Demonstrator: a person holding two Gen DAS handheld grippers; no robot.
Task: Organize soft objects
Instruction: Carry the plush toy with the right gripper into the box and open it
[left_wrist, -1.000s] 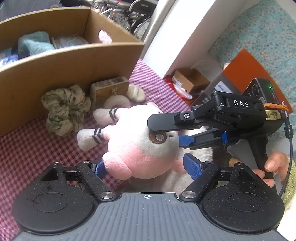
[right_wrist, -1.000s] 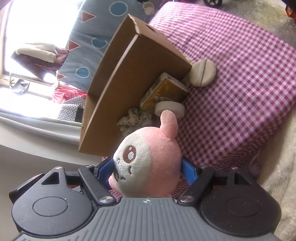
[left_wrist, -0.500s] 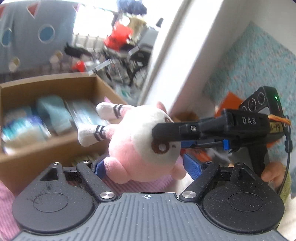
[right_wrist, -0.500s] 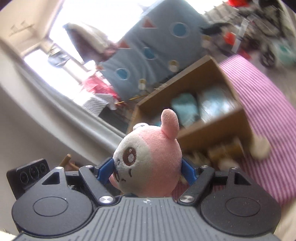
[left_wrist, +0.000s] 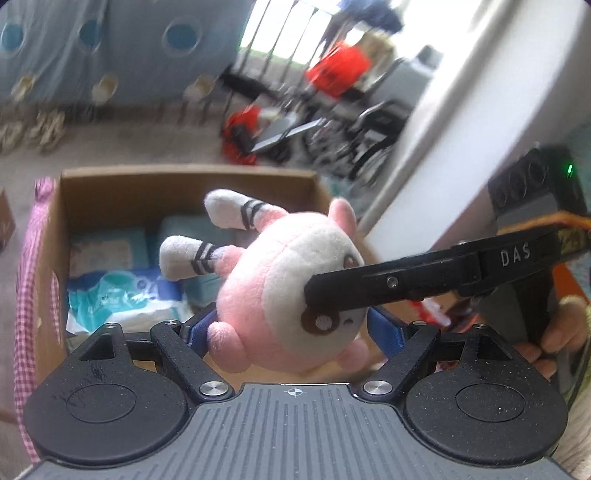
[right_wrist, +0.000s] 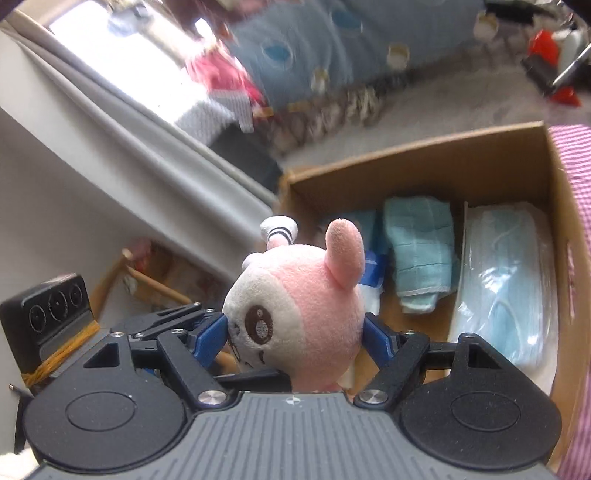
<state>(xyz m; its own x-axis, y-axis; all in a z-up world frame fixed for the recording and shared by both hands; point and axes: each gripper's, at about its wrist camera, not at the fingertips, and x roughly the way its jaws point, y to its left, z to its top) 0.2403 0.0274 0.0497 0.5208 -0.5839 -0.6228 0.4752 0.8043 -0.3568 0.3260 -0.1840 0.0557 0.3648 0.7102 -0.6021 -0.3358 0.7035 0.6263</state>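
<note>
A pink and white plush toy hangs in the air over the open cardboard box. My left gripper is shut on its body, blue pads pressing both sides. My right gripper is shut on the toy's head; one of its black fingers crosses the toy's face in the left wrist view. The toy's striped legs point toward the box's far wall. Inside the box lie a folded teal cloth, a pack of blue face masks and a pack of wipes.
A pink checked cloth shows beside the box, also seen as the checked cloth at the right edge. A person's hand grips the right handle. A white wall rises to the right. Blurred clutter covers the floor beyond.
Both grippers have carried the plush toy up off the checked cloth and over the open box. The scrunchie and small items in front of the box have dropped out of view.
</note>
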